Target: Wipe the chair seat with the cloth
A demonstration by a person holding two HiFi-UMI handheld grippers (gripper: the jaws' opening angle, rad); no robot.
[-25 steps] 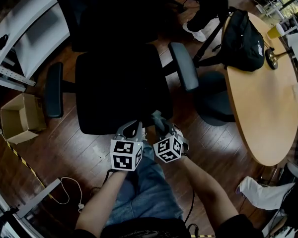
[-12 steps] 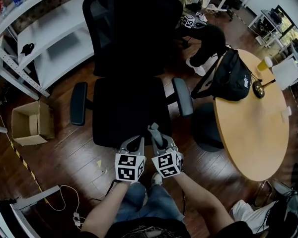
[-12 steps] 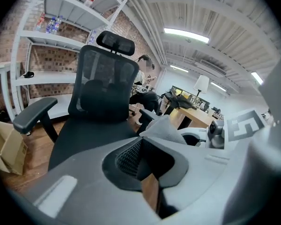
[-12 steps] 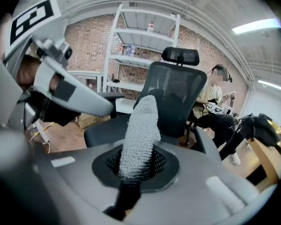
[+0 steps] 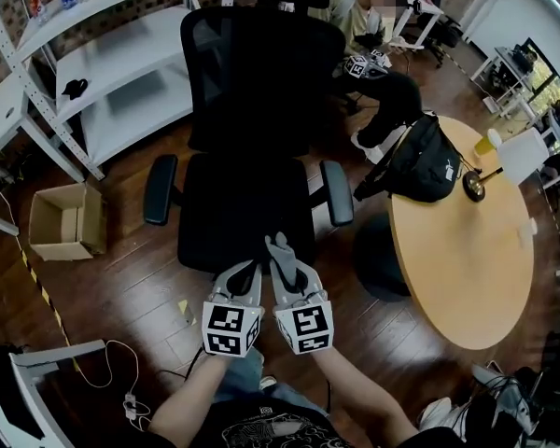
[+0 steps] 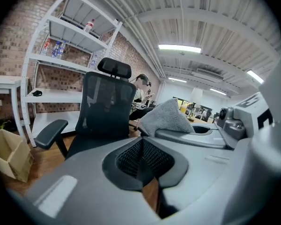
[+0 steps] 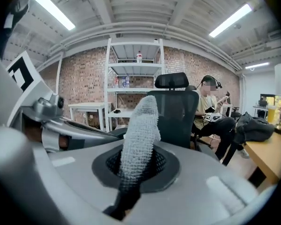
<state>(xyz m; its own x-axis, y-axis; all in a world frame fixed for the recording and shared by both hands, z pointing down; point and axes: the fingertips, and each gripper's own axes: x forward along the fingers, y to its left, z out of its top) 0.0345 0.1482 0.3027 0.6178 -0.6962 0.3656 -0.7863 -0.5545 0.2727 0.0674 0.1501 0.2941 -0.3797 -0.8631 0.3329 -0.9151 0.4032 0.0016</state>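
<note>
The black office chair (image 5: 247,110) stands in front of me, its seat (image 5: 243,208) bare. Both grippers hover side by side at the seat's front edge. My right gripper (image 5: 282,250) is shut on a grey cloth (image 5: 279,243), which sticks up from its jaws as a knitted roll (image 7: 139,135). My left gripper (image 5: 245,271) is shut with nothing between its pads (image 6: 143,161). The left gripper view also shows the cloth (image 6: 166,117) beside the chair back (image 6: 105,111).
A round wooden table (image 5: 467,259) at the right bears a black bag (image 5: 420,166) and a cup (image 5: 488,141). A dark stool (image 5: 378,255) stands under its edge. White shelves (image 5: 93,73), a cardboard box (image 5: 63,222), floor cable (image 5: 103,371). A seated person (image 5: 373,45) behind the chair.
The head view has drawn back and tilted up, so the whole chair back and shelves show now. Both grippers stay together at the seat's front edge, the cloth still held.
</note>
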